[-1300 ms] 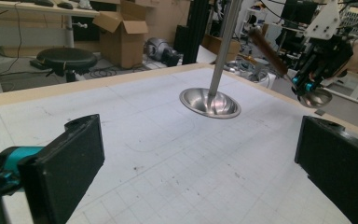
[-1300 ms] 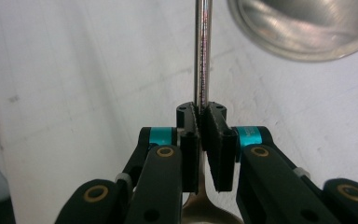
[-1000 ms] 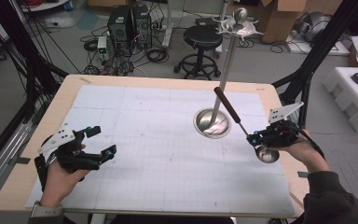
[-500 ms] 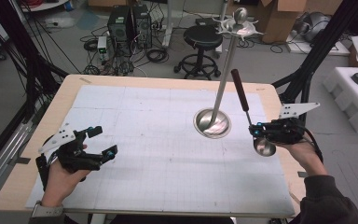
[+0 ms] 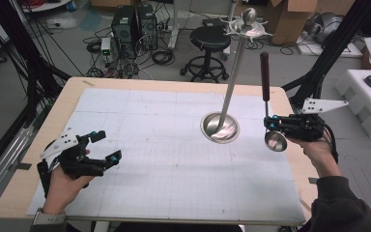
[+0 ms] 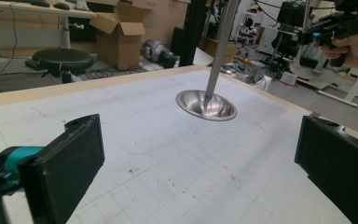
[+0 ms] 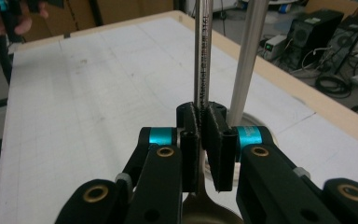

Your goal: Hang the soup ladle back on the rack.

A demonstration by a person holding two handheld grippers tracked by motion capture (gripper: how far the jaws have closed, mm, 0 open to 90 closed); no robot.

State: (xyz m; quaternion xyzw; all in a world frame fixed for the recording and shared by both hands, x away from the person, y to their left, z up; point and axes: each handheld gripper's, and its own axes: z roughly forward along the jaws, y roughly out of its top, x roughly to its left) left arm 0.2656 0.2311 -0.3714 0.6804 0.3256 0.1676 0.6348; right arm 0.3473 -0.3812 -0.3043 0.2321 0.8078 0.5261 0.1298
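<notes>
Now the right gripper (image 5: 270, 124) clamps a ladle (image 5: 274, 139) by its shaft, upright, bowl down, beside the stand (image 5: 221, 126) on the table (image 5: 164, 87). Over the near-left mat, the left gripper (image 5: 104, 146) is spread wide, grasping nothing.

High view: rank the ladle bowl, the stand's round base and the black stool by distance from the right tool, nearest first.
1. Ladle bowl, just below the right tool.
2. Stand's round base, on the table to its left.
3. Black stool, on the floor beyond the table.
</notes>
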